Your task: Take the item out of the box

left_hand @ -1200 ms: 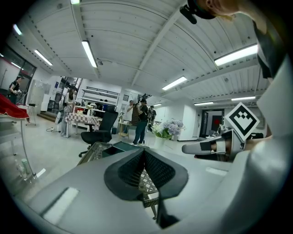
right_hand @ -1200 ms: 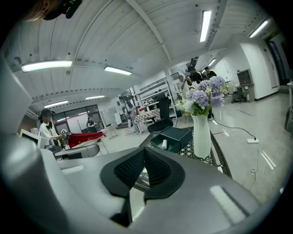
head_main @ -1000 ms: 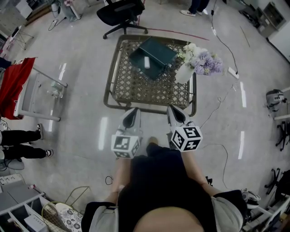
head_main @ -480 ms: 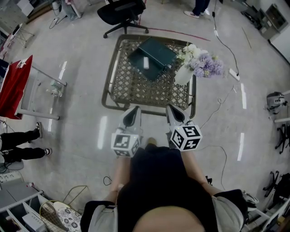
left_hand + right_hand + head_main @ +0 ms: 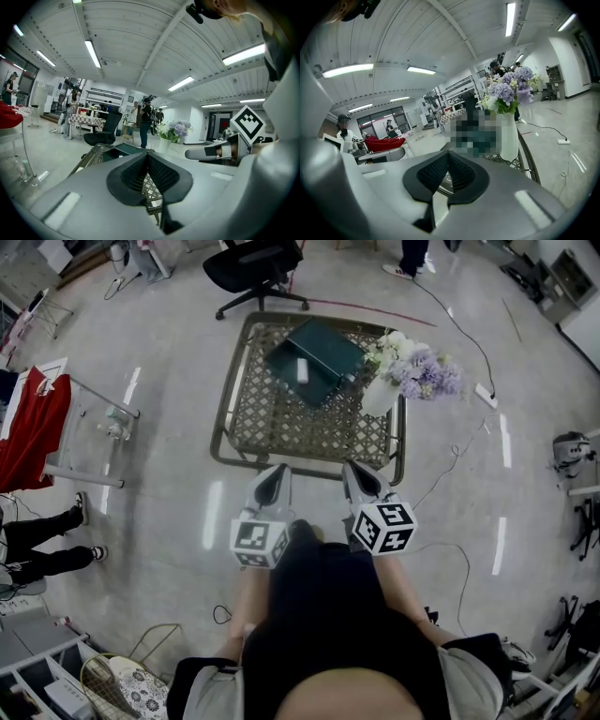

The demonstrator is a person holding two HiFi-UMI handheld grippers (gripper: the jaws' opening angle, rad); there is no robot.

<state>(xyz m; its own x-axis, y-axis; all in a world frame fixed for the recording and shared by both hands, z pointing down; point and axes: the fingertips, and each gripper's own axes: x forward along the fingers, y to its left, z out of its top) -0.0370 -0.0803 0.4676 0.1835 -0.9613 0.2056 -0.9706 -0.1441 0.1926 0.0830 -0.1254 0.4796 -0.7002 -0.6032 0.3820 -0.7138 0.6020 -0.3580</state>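
Note:
A dark green box [image 5: 317, 360] lies on the far part of a low wicker table [image 5: 309, 427], with a small white item [image 5: 303, 369] on top of it. The same box [image 5: 123, 150] shows far ahead in the left gripper view. My left gripper [image 5: 273, 480] and right gripper [image 5: 359, 476] hang side by side over the table's near edge, well short of the box. Both have their jaws pressed together with nothing between them.
A white vase of purple and white flowers [image 5: 410, 374] stands at the table's right far corner, close to the box. A black office chair [image 5: 251, 268] is behind the table. A white rack [image 5: 86, 432] with red cloth [image 5: 26, 423] stands at left. Cables [image 5: 459, 442] run over the floor at right.
Both grippers have stayed where they were. The view has shifted slightly, and the legs of a person at the left edge have moved.

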